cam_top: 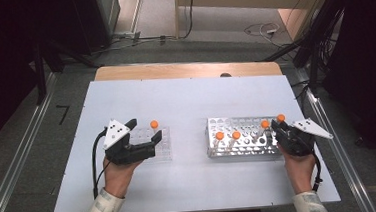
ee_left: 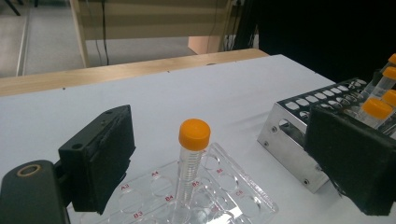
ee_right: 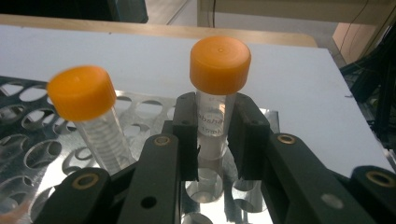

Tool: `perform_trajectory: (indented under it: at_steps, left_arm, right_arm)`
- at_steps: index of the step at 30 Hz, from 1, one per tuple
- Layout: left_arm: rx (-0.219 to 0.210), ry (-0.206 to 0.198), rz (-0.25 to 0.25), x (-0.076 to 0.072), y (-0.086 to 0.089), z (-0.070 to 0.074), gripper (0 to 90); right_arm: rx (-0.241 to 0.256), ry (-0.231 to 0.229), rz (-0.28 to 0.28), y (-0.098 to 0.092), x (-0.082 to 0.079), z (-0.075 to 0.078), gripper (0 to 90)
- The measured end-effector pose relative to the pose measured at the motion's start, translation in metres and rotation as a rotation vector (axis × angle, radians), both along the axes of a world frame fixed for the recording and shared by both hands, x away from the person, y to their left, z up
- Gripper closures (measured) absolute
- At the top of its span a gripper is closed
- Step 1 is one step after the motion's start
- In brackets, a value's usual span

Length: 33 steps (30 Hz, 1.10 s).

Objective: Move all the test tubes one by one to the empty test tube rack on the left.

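Note:
A clear plastic rack (cam_top: 163,149) lies left of centre with one orange-capped tube (cam_top: 154,124) standing in it. My left gripper (cam_top: 145,130) is open, its jaws wide on either side of that tube (ee_left: 190,158) without touching it. A metal rack (cam_top: 239,150) at the right holds several orange-capped tubes (cam_top: 219,135). My right gripper (cam_top: 276,127) is shut on the tube (cam_top: 280,118) at the rack's right end. In the right gripper view its pads (ee_right: 186,140) clamp that tube (ee_right: 212,123) just below the cap, and the tube's lower end reaches into a hole of the rack (ee_right: 28,135).
Another capped tube (ee_right: 86,100) leans in the metal rack just left of the held one. The white tabletop (cam_top: 185,96) extends behind both racks to a wooden edge (cam_top: 183,70). Cables and dark stands lie on the floor beyond.

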<state>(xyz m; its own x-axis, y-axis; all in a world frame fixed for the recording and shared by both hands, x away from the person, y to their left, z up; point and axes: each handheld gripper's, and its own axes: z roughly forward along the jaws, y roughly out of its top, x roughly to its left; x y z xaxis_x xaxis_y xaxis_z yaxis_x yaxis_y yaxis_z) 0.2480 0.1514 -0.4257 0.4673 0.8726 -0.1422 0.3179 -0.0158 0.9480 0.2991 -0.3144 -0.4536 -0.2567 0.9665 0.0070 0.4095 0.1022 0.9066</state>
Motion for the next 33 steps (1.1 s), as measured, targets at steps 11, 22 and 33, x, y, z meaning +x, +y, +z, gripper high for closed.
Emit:
perform_trajectory:
  at_steps: [11, 22, 33]
  left_arm:
    - [-0.005, -0.004, -0.006, -0.001, 0.0, 0.001, 9.3]
    - [-0.015, -0.014, -0.011, -0.004, 0.0, 0.004, 9.4]
    - [-0.012, -0.014, -0.029, -0.006, -0.004, 0.005, 10.2]
  right_arm:
    - [0.041, -0.098, 0.01, -0.004, -0.023, 0.034, 72.4]
    - [0.05, -0.074, 0.099, 0.004, -0.058, 0.042, 72.4]
    - [0.058, -0.025, 0.245, 0.03, -0.079, 0.033, 72.4]
